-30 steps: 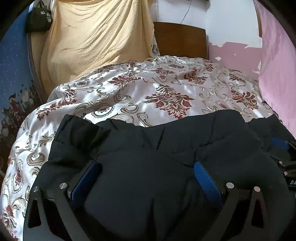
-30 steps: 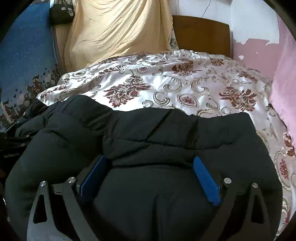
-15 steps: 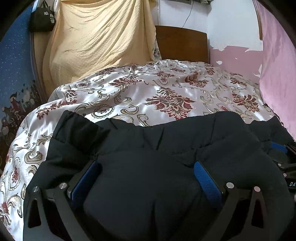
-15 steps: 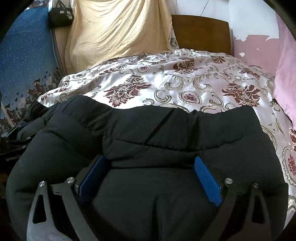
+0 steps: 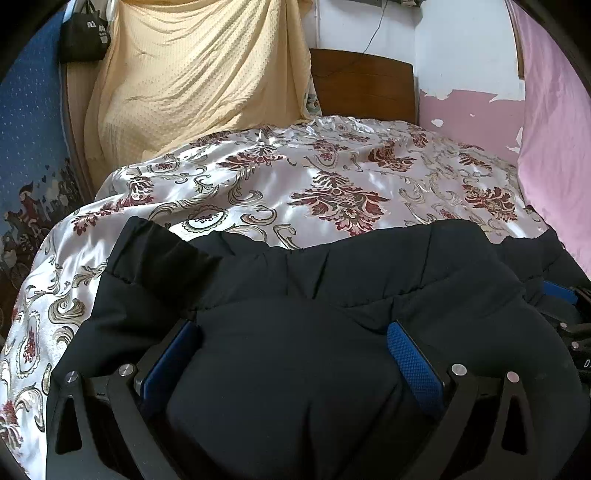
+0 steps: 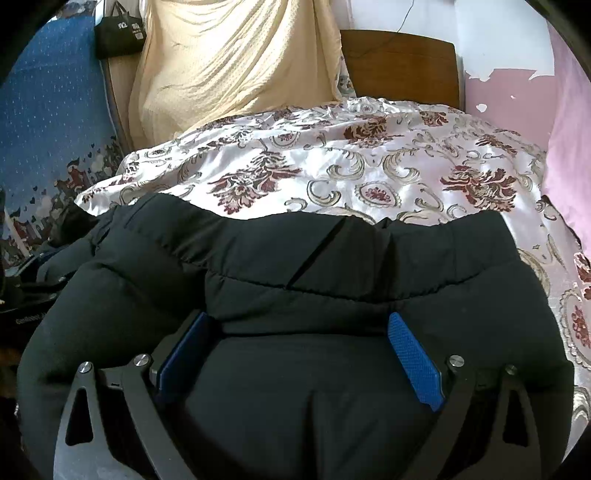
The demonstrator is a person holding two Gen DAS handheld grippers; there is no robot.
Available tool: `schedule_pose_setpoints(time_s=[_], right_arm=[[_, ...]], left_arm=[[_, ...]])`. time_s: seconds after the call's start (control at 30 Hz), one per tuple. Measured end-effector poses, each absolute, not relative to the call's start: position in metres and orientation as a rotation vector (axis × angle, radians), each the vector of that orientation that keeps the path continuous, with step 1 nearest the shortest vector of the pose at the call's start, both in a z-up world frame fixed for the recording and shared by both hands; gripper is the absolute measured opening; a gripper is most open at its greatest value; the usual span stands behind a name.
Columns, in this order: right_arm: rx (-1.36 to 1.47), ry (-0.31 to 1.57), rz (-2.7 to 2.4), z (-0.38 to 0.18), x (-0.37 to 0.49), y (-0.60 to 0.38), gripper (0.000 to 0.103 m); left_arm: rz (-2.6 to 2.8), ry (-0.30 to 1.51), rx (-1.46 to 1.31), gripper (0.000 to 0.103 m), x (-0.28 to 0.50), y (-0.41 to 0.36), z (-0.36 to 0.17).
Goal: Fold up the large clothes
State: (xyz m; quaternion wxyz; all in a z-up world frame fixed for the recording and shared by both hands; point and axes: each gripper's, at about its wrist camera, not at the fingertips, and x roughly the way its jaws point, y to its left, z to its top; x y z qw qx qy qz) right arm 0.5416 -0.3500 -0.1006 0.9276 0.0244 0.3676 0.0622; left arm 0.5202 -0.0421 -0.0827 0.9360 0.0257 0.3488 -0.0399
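Note:
A large black padded jacket (image 5: 314,280) lies across the near part of the bed; it also shows in the right wrist view (image 6: 332,258). My left gripper (image 5: 291,332) has its blue pads (image 5: 413,362) wide apart with a thick bulge of jacket between them, near the jacket's left end. My right gripper (image 6: 295,325) stands the same way at the jacket's right end, pads (image 6: 413,358) spread around the padding. The right gripper's body shows at the far right of the left wrist view (image 5: 569,317).
The bed carries a shiny white cover with red floral pattern (image 5: 332,184). A yellow cloth (image 5: 192,81) hangs at the back left, a wooden headboard (image 5: 362,85) behind, pink fabric (image 5: 554,147) on the right, and a black bag (image 5: 85,33) hangs top left.
Both grippers have tipped slightly down and forward with the jacket; the far bed and headboard sit lower in view. The pads keep the same spread on the padding.

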Motion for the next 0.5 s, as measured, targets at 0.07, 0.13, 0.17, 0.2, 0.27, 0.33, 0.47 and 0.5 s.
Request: schedule_pose_setpoints(time_s=[0.07,0.13,0.17,0.2,0.27,0.33,0.47,0.5], right_arm=[[0.055,0.756,0.137,-0.096,0.537,-0.352,0.097],[0.064,0.75,0.146,-0.088,0.528,-0.356,0.101],[0.066,0.739,0.144,-0.084,0.522,-0.359,0.101],[0.072,0.734,0.142,-0.081,0.517,-0.363,0.101],[0.09,0.726,0.144,-0.074,0.508,-0.372,0.101],[0.092,0.723,0.143,-0.069,0.5,-0.38,0.101],[0.057,0.736,0.133,-0.064,0.481,-0.397,0.101],[0.055,0.741,0.13,-0.063,0.476,-0.403,0.101]], left_arm=[[-0.097,0.739,0.044,0.103,0.519,-0.038,-0.078],[-0.106,0.753,0.035,0.103,0.514,-0.033,-0.073],[-0.109,0.757,0.027,0.103,0.51,-0.028,-0.07],[-0.11,0.759,0.023,0.103,0.507,-0.026,-0.068],[-0.118,0.757,0.015,0.103,0.497,-0.017,-0.061],[-0.128,0.748,0.027,0.103,0.484,-0.006,-0.055],[-0.109,0.746,0.04,0.103,0.465,0.019,-0.047],[-0.092,0.755,0.039,0.103,0.461,0.028,-0.046]])
